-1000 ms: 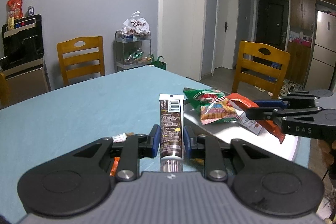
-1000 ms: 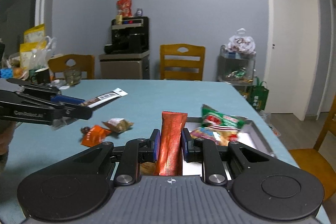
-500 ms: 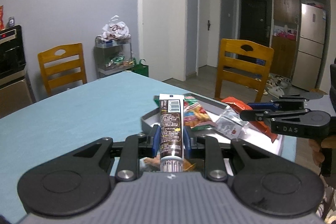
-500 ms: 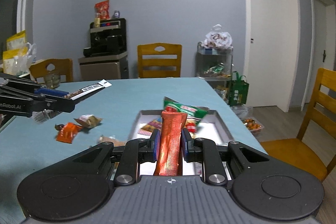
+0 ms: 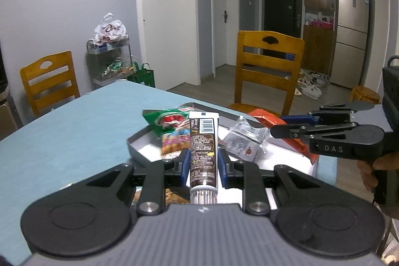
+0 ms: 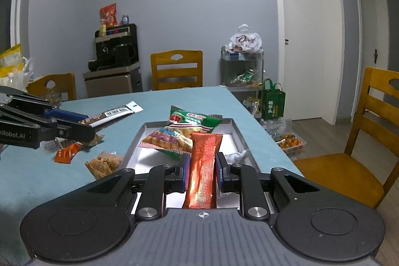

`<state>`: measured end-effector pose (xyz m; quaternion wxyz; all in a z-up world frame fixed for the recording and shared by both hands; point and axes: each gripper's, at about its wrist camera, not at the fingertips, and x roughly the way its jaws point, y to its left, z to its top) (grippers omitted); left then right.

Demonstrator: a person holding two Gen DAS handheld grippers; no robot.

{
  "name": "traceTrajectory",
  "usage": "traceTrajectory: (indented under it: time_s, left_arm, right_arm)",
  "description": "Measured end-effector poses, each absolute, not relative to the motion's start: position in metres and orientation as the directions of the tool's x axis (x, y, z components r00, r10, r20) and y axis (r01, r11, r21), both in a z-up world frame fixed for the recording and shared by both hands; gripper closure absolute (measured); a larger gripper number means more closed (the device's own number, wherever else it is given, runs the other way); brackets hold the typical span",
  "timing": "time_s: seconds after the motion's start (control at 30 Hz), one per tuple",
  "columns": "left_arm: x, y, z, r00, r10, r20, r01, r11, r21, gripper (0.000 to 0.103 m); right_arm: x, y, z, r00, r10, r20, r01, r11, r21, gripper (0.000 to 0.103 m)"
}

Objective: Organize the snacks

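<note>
**A:** What does each hand hold, going left to right?

**B:** The left claw (image 5: 203,163) is clenched on a brown tube (image 5: 203,146), cap end toward the hand, over the tray's (image 6: 234,127) near left corner. The right claw (image 6: 202,172) grips an orange packet (image 6: 204,166) over the tray's near edge.

**A:** How would they handle?

**B:** Likely both are light. The tube looks soft, best pinched mid-body. The foil packet looks slick and crinkly; hold its middle.
</note>
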<state>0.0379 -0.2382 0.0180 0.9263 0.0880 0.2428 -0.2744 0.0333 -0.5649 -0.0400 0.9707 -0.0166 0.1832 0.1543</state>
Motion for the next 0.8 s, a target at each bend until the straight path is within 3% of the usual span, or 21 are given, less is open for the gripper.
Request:
traceTrajectory:
  time_s: [0.8]
  left_arm:
    - [0.049,-0.280,-0.016,0.639,-0.506,-0.579,0.643,0.765,0.041,0.082]
  right_arm:
    - [0.044,-0.580,-0.052,0.872,0.303,-0.385,-0.301,0.951,0.069,0.080]
